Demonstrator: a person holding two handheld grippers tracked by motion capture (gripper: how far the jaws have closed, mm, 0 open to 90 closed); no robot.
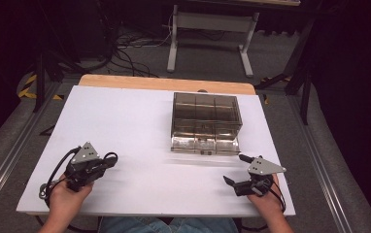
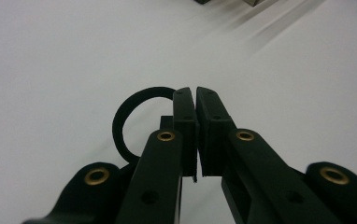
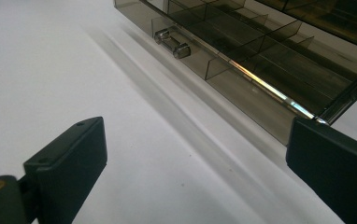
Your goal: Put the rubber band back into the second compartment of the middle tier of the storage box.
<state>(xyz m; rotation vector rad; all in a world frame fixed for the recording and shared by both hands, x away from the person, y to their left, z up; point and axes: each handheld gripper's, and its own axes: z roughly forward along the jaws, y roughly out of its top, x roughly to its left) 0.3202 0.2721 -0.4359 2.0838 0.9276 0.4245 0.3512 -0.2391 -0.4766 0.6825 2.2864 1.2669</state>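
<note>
While the left gripper [image 1: 107, 162] is clenched empty, the right gripper [image 1: 236, 169] gapes near the smoky plastic organizer [image 1: 206, 122].

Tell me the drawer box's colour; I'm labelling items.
Smoky brown see-through plastic drawer box, with a silver knob; clearest in the right gripper view.

- Place type: a lab or recording studio, not a home.
- Work surface: a white board [image 1: 125, 145] laid over a wooden tabletop [image 1: 166, 83], bare except for one smoked plastic drawer box [image 1: 205, 121].
- Floor: grey carpet, with loose black cables [image 1: 130, 51] running across it.
- Safety marking: yellow-and-black hazard tape [image 1: 28, 85] at the left.
- Furniture: a grey metal desk frame [image 1: 212, 29] behind the table.
- Surround: dark drapes or panels on both sides; metal rails [image 1: 8, 160] flank the table.
</note>
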